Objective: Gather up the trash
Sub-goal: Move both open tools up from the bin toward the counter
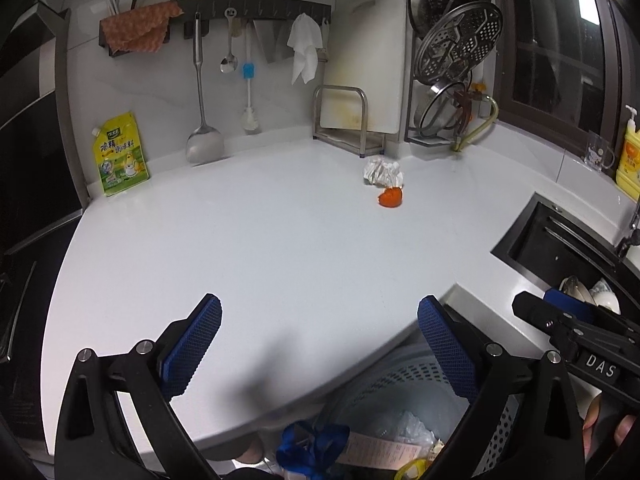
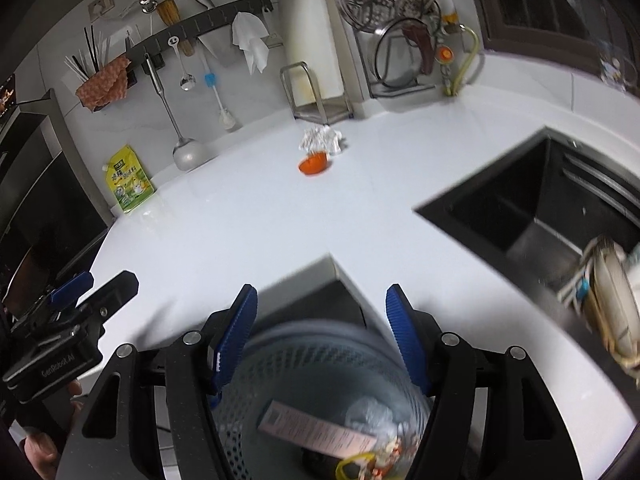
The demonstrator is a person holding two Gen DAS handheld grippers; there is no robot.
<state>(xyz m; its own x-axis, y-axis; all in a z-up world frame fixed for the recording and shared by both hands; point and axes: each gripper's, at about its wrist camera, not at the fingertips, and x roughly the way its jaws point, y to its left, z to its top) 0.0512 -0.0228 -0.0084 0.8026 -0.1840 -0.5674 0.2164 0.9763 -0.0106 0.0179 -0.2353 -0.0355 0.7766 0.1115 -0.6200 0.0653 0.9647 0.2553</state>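
A crumpled white paper wad (image 1: pixel 382 171) (image 2: pixel 322 139) lies far back on the white counter (image 1: pixel 260 240), with an orange peel piece (image 1: pixel 390 197) (image 2: pixel 315 164) just in front of it. Below the counter's edge stands a perforated grey bin (image 1: pixel 404 384) (image 2: pixel 320 364) holding a pink paper slip (image 2: pixel 316 432), clear plastic and other scraps. My left gripper (image 1: pixel 320 340) hangs open over the counter's near edge, nothing between its blue pads. My right gripper (image 2: pixel 322 336) is open above the bin, empty. Each gripper shows in the other's view, the right gripper (image 1: pixel 568 324) and the left gripper (image 2: pixel 84 296).
A black sink (image 2: pixel 532 216) with dishes (image 2: pixel 612 292) sits at the right. A green-yellow pouch (image 1: pixel 120 156), hanging utensils (image 1: pixel 200 92), a metal rack (image 1: pixel 344 120), a cutting board and steamer lids (image 1: pixel 456 44) line the back wall. A yellow soap bottle (image 1: pixel 628 152) stands far right.
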